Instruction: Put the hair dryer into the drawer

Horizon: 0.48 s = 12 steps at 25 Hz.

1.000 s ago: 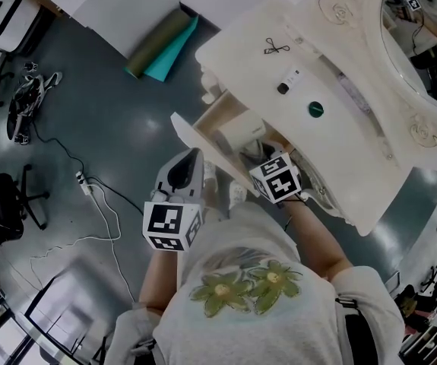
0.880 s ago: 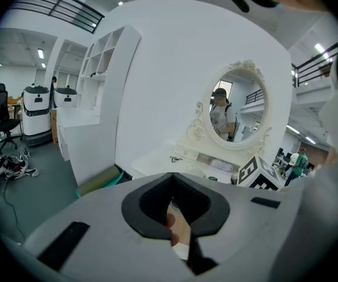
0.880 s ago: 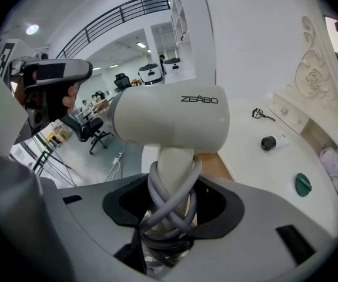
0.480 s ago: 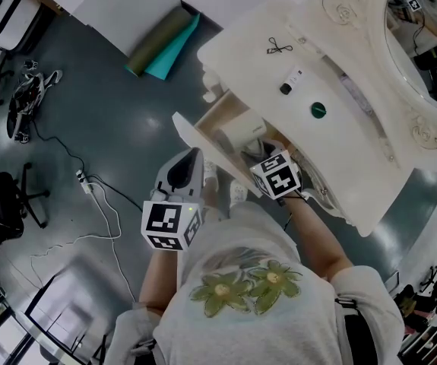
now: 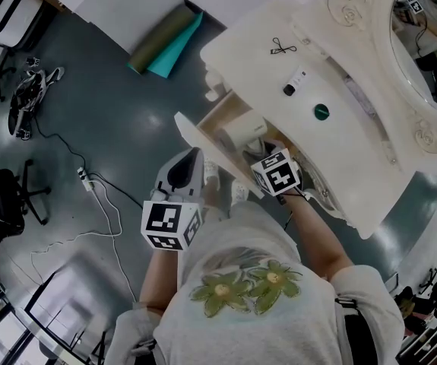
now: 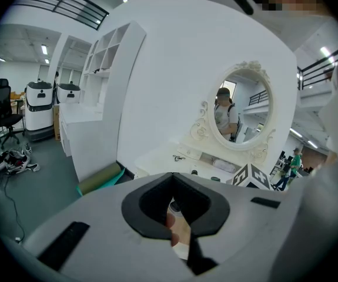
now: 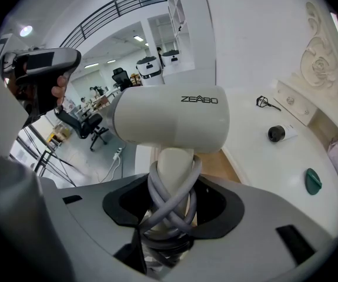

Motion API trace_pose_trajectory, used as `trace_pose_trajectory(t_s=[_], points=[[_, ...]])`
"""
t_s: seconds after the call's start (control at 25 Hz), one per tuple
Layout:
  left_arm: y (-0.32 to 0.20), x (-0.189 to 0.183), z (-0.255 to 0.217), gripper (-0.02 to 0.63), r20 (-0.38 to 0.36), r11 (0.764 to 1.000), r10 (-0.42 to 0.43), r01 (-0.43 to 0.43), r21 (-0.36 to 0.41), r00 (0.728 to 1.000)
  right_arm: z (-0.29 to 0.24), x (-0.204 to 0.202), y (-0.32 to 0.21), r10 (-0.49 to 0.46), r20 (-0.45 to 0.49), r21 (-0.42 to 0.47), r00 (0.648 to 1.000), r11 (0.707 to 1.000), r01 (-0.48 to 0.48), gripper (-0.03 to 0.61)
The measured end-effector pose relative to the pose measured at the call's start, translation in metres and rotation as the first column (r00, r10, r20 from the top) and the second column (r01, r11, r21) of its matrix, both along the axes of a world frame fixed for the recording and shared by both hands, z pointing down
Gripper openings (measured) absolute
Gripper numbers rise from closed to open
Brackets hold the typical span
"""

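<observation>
The white hair dryer (image 7: 169, 119) stands upright between the jaws of my right gripper (image 7: 169, 213), which is shut on its handle, where a grey cord is wound round. In the head view the hair dryer (image 5: 242, 133) sits over the open drawer (image 5: 203, 144) of the white dressing table (image 5: 355, 158), with my right gripper (image 5: 258, 158) just behind it. The drawer's wooden inside (image 7: 221, 164) shows under the dryer. My left gripper (image 5: 194, 160) hangs to the left of the drawer front, shut, with nothing in it (image 6: 172, 184).
On the table top lie a black hair clip (image 5: 279, 49), a small black-capped bottle (image 5: 290, 84) and a green round lid (image 5: 321, 112), below an oval mirror (image 5: 431, 44). A rolled mat (image 5: 163, 40), cables (image 5: 100, 200) and an office chair (image 5: 5, 204) are on the floor at left.
</observation>
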State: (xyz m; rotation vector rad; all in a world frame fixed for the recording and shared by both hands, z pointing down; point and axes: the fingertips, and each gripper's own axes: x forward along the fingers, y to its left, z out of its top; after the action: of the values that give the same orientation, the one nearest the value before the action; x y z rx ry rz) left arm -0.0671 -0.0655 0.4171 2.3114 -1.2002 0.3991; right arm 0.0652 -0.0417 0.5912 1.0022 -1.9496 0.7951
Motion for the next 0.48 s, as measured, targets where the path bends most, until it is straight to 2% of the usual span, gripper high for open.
trace_pose_trajectory(t_s=[0.48], points=[[-0.004, 0.001, 0.005, 0.011, 0.004, 1.000, -0.012, 0.012, -0.016, 1.000, 0.022, 0.002, 0.001, -0.009, -0.010, -0.050, 1.000, 0.999, 0.008, 0.204]])
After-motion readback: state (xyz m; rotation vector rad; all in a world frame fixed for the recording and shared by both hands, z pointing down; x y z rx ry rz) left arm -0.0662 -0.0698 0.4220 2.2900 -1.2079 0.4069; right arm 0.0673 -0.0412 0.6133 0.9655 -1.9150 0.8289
